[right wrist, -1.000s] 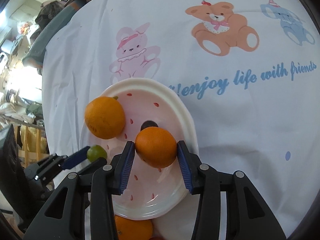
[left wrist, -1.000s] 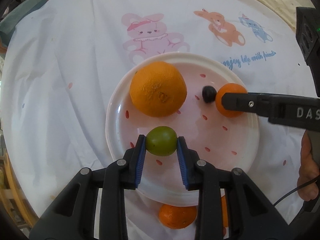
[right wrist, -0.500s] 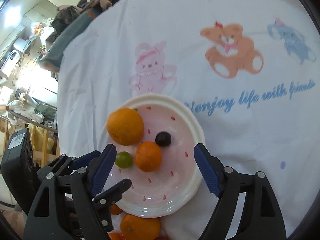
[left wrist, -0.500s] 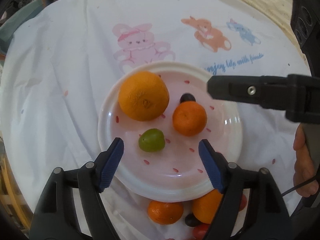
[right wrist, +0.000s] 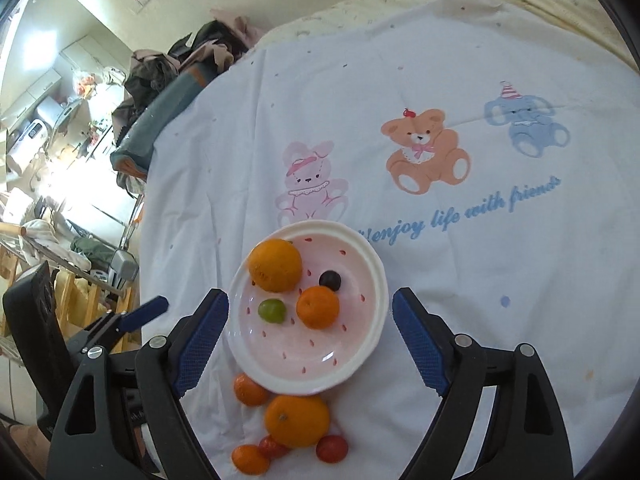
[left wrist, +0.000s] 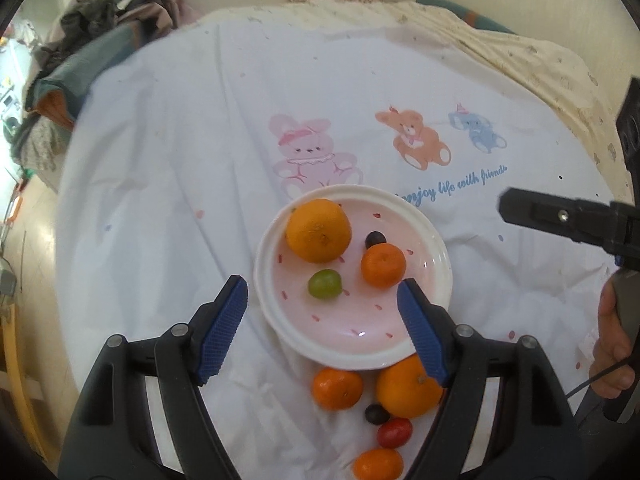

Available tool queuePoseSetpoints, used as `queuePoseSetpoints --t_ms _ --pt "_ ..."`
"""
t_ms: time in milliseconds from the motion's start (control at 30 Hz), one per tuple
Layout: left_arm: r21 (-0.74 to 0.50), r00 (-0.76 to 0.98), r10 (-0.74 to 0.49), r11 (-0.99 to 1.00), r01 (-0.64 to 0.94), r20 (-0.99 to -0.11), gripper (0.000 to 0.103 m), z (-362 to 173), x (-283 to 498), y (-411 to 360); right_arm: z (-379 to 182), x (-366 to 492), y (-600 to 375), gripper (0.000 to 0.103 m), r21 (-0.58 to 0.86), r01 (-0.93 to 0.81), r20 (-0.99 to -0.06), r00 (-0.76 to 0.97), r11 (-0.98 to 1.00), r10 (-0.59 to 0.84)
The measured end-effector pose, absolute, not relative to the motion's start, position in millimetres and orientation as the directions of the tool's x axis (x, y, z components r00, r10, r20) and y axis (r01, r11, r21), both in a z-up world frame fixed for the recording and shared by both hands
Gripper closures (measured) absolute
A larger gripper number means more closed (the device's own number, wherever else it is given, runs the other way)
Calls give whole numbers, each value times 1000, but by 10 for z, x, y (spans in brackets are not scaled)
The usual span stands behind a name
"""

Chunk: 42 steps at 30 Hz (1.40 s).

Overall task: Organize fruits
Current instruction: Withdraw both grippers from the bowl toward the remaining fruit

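Note:
A pink plate (left wrist: 360,340) (right wrist: 352,356) holds a large orange (left wrist: 319,230) (right wrist: 275,265), a small tangerine (left wrist: 383,265) (right wrist: 317,306), a green grape (left wrist: 324,284) (right wrist: 272,311) and a dark grape (left wrist: 375,239) (right wrist: 330,280). My left gripper (left wrist: 322,330) is open and empty, raised above the plate's near side. My right gripper (right wrist: 310,342) is open and empty, also above the plate. On the cloth below the plate lie a large orange (left wrist: 408,388) (right wrist: 297,420), tangerines (left wrist: 337,389) (right wrist: 249,390), a dark grape (left wrist: 376,414) and red tomatoes (left wrist: 395,433) (right wrist: 332,449).
A white tablecloth (left wrist: 200,160) with printed cartoon animals covers the round table. Clothes (right wrist: 188,56) are piled beyond the far left edge. The right gripper's body (left wrist: 568,220) and the person's hand (left wrist: 612,352) show at the right of the left wrist view.
Both grippers opened, releasing the green grape and the tangerine onto the plate, then pulled back and up away from it.

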<state>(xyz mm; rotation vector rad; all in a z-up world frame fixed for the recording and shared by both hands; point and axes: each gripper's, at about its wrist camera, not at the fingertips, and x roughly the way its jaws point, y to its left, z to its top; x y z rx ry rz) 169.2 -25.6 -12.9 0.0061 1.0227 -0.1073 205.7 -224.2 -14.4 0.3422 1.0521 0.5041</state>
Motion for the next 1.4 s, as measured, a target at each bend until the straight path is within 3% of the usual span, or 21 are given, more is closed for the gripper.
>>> queuePoseSetpoints --t_ms 400,933,1400 --pt "-57 554 -53 998 10 -831 29 49 1221 3 -14 1445 -2465 16 519 -190 -712 444 833 545" --pt "-41 563 -41 999 14 -825 29 57 696 1 -41 745 -2478 16 490 -201 -726 445 848 525" --pt "-81 437 -60 996 -29 -898 29 -282 644 -8 -172 736 -2497 16 483 -142 -757 428 864 494"
